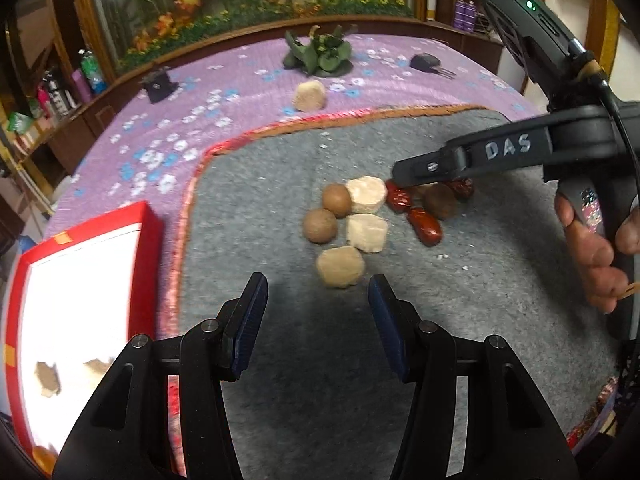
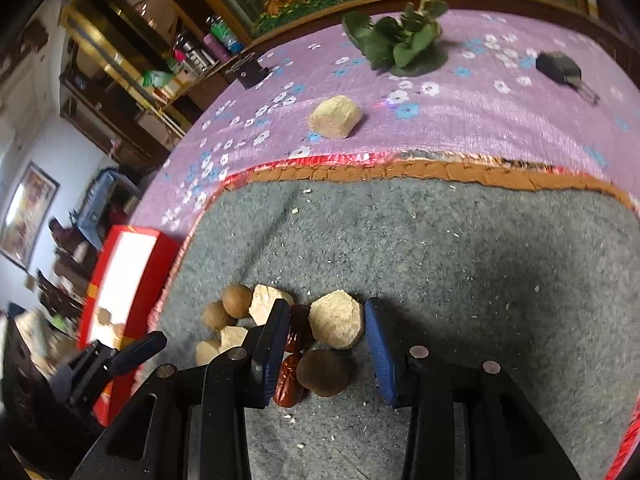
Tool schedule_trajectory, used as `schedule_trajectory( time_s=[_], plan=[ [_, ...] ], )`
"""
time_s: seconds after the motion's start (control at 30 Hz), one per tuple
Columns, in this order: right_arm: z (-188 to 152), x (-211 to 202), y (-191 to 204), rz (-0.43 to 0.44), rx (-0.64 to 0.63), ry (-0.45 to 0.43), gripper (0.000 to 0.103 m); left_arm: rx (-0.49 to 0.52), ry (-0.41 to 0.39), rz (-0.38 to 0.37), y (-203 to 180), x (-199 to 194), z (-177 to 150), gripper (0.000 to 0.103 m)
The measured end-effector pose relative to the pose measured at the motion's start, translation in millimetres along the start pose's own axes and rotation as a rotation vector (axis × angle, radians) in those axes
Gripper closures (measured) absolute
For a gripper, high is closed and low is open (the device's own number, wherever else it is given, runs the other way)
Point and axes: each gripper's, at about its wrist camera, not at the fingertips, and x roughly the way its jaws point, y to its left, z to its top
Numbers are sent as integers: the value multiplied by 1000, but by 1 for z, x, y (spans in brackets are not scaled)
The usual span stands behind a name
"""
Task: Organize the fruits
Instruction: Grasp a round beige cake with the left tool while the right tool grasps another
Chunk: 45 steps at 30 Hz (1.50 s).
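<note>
— Fruits lie heaped on the grey mat. The right gripper is wide open around a pale chunk, gripping nothing.

— Looks light and crumbly, so pinch its flat sides gently. And the left gripper?

— Open, empty, just short of the pile.

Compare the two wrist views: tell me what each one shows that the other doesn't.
Only the left wrist view shows the person's hand on the right gripper handle and three red dates.

Only the right wrist view shows a beige chunk between the open right fingers, and the room to the left.

Both show the fruit pile, the red box, the gray mat and the leafy plant.
</note>
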Motion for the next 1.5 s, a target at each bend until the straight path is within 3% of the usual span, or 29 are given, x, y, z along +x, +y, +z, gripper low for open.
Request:
schedule_trajectory(
  time_s=[0.1, 0.17, 0.3, 0.43, 0.6, 0.83, 1.17, 1.5],
  plan=[
    [0, 1, 3, -26, -24, -9, 67, -2, 14, -1, -1, 8, 3, 50],
    [2, 2, -3, -27, -1, -9, 75, -10, 24, -13, 0, 14, 4, 50],
    [5, -3, -15, 24, 63, -19, 75, -15, 27, -34, 0, 21, 6, 51],
    [8, -13, -22, 69, 107, -58, 75, -29, 16, -47, 3, 22, 7, 65],
    [10, -18, -32, 187, 180, -62, 75, -46, -10, -70, 5, 16, 6, 75],
    [10, -26, -36, 252, 213, -92, 75, -73, -47, -53, 8, -4, -1, 75],
    [6, -38, -21, 335, 164, -142, 75, -135, -128, -17, 25, -45, -9, 75],
    [5, -46, -17, 340, 139, -188, 75, -120, -196, 56, 20, -70, -8, 75]
  ],
)
